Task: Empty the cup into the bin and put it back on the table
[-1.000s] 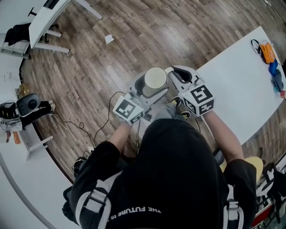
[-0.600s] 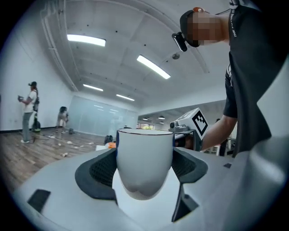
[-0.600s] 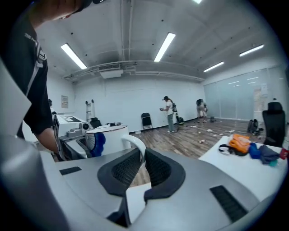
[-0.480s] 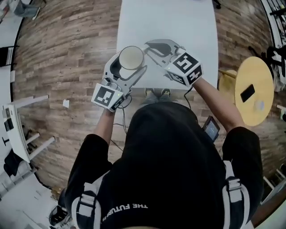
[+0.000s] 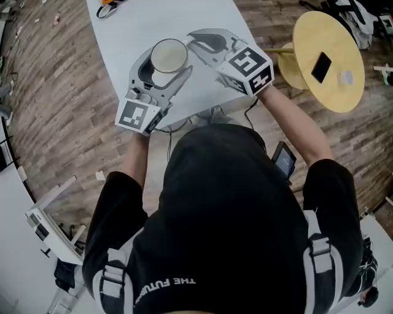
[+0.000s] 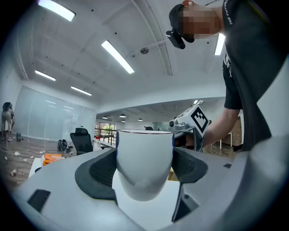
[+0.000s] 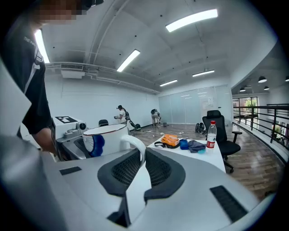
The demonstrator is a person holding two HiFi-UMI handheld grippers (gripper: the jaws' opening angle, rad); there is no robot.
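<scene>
A white cup (image 5: 169, 56) with a blue mark on its side stands upright over the near part of the white table (image 5: 184, 18). My left gripper (image 5: 161, 59) is shut on the cup's body (image 6: 144, 164), one jaw on each side. My right gripper (image 5: 192, 42) reaches in from the right. It is shut on the cup's handle (image 7: 134, 145), which sits between its dark pads (image 7: 158, 169). The cup's inside looks cream and bare in the head view. I cannot tell whether its base touches the table.
A round yellow side table (image 5: 325, 55) with a phone (image 5: 321, 66) stands to the right. On the white table's far end lie an orange item (image 7: 170, 140), blue cloth (image 7: 192, 145) and a bottle (image 7: 210, 134). An office chair (image 7: 219, 126) and two people (image 7: 121, 113) are farther off.
The person has turned from the wooden floor to face the table. Both grippers kept their hold and carried the cup over the table's near edge.
</scene>
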